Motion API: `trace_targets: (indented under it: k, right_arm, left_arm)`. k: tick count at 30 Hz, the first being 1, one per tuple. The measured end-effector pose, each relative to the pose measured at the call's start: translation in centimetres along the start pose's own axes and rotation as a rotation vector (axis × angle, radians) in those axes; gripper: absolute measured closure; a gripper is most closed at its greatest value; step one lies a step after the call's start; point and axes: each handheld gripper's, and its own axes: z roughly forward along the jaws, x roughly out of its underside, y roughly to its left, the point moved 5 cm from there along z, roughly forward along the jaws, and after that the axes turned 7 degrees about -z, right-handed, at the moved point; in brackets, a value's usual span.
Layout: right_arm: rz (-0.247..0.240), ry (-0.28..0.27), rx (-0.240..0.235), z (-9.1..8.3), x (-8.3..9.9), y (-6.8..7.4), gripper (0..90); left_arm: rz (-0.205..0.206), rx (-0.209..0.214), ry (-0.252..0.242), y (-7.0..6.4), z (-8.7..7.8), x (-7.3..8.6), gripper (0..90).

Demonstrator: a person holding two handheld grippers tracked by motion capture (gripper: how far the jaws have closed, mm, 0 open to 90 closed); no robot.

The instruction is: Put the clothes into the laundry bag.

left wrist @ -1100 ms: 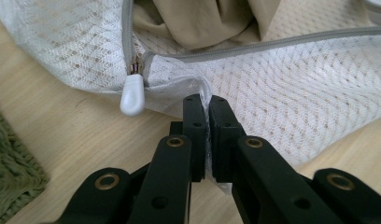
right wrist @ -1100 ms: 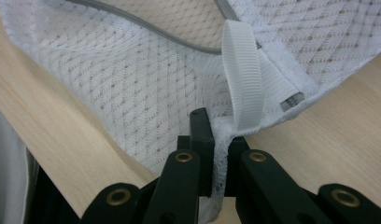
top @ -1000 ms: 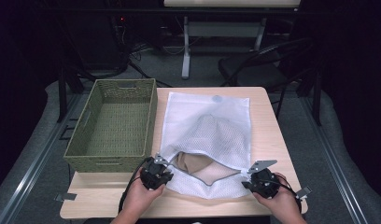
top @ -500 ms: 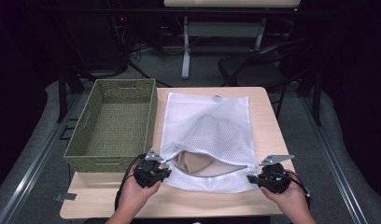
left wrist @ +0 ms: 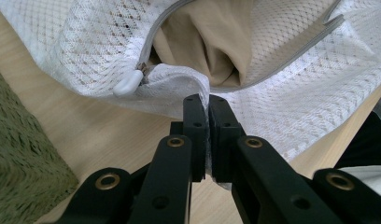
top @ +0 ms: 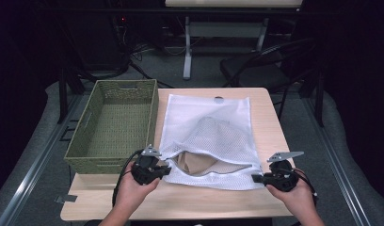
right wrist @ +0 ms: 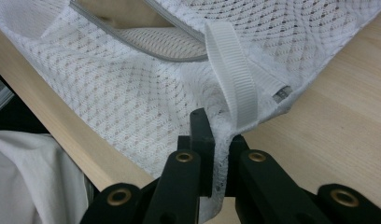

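Note:
A white mesh laundry bag [top: 209,136] lies flat on the wooden table [top: 265,101], its zipper mouth gaping toward me. A beige garment [top: 197,162] shows inside the opening and again in the left gripper view [left wrist: 212,42]. My left gripper [top: 165,170] is shut on the bag's near left corner, pinching mesh [left wrist: 208,105] just below the white zipper pull [left wrist: 128,84]. My right gripper [top: 255,178] is shut on the near right corner [right wrist: 219,135], beside a white ribbon loop [right wrist: 235,79].
A green woven basket [top: 116,123] stands on the table's left side, touching the bag's left edge. The table's front edge [top: 180,212] runs just under my hands. A dark chair [top: 265,66] and a white stand [top: 188,47] are on the floor beyond the table.
My right gripper has pulled the bag's near right corner out to the right and toward me, flattening that edge. The left gripper has held its corner almost still.

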Motion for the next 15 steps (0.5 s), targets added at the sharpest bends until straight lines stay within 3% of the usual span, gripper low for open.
trace_targets:
  k: [5, 15]
  right_arm:
    - [-0.010, 0.008, -0.003, -0.5, -0.4, -0.2, 89.1]
    - [-0.041, 0.018, 0.001, -1.7, -2.2, -0.4, 89.1]
  left_arm:
    - [0.018, -0.002, -0.005, -0.2, -0.5, -0.7, 87.5]
    - [-0.011, 0.042, -0.003, 0.0, -1.7, -2.3, 87.5]
